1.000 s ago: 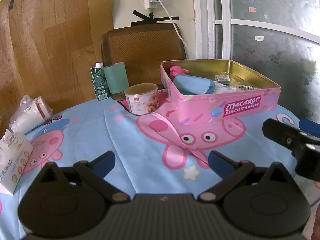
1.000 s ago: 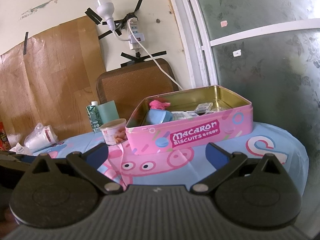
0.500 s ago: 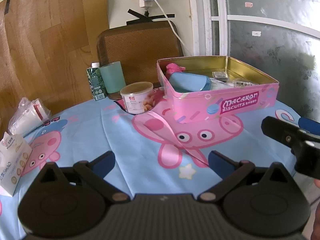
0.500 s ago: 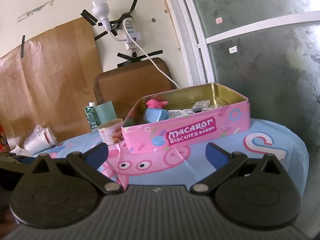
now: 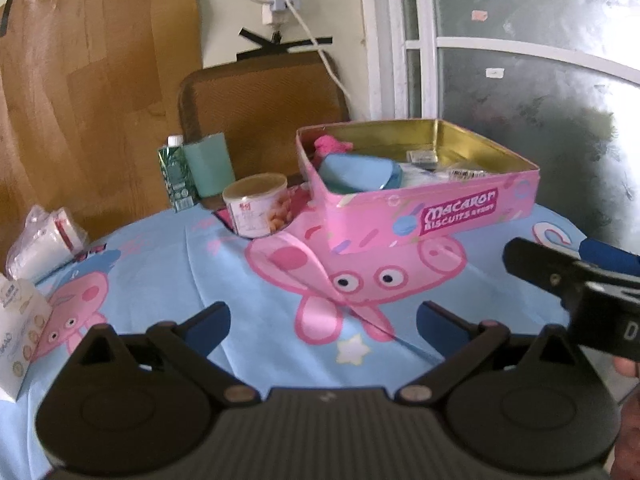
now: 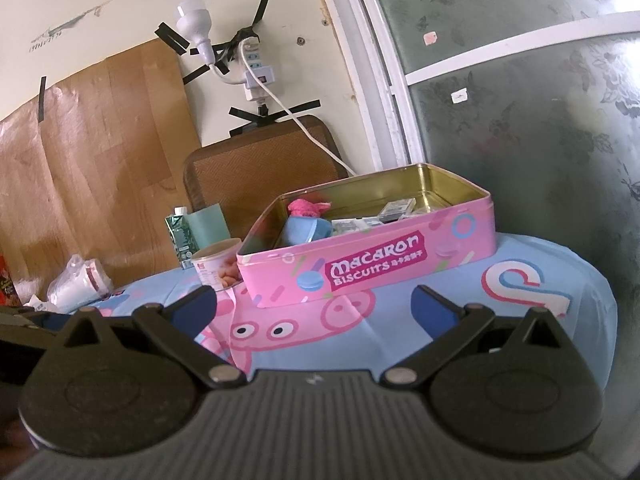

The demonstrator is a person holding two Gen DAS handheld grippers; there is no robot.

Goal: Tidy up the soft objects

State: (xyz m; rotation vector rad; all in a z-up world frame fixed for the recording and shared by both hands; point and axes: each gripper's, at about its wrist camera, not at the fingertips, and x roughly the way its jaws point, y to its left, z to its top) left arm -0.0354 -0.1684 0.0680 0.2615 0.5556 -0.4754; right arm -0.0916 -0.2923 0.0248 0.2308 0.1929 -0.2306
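Soft things, a pink plush toy (image 5: pixel 332 146) and a blue pouch (image 5: pixel 360 172), already lie at the left end of the pink Macaron biscuit tin (image 5: pixel 440 216), which sits on my cartoon-pig tablecloth (image 5: pixel 248 280). Over the last second both my views have slid slightly against the tin, nothing more: the tin's contents are unchanged. My left gripper (image 5: pixel 323 324) hovers before the tin, spread wide and empty. My right gripper (image 6: pixel 314 304) is likewise parted, carrying nothing. I judge I'm between picks; a bagged white bundle (image 5: pixel 44 240) far left of the tin may be next.
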